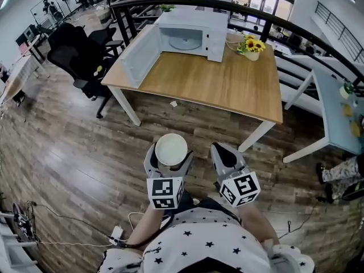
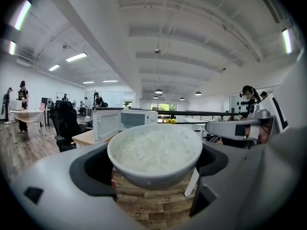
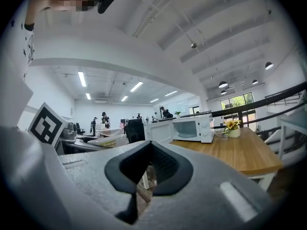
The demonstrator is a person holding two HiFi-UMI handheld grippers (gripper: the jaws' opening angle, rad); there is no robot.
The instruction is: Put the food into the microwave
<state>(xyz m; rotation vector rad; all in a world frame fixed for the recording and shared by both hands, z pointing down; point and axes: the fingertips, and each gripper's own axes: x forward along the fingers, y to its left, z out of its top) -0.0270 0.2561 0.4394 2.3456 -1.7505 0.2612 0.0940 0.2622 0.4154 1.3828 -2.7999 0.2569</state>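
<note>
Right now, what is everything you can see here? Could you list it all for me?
table: one, wooden top with white legs, straight ahead
microwave: one, white, door open, at the table's far edge
sunflower pot: one, yellow flowers, on the table right of the microwave
office chairs: at least two, black, left of the table
railing: one, black, behind the table
bowl of rice: one, white, carried in the air short of the table
left gripper: one, grey, shut on the bowl of rice
right gripper: one, grey, jaws together and empty, beside the left gripper
</note>
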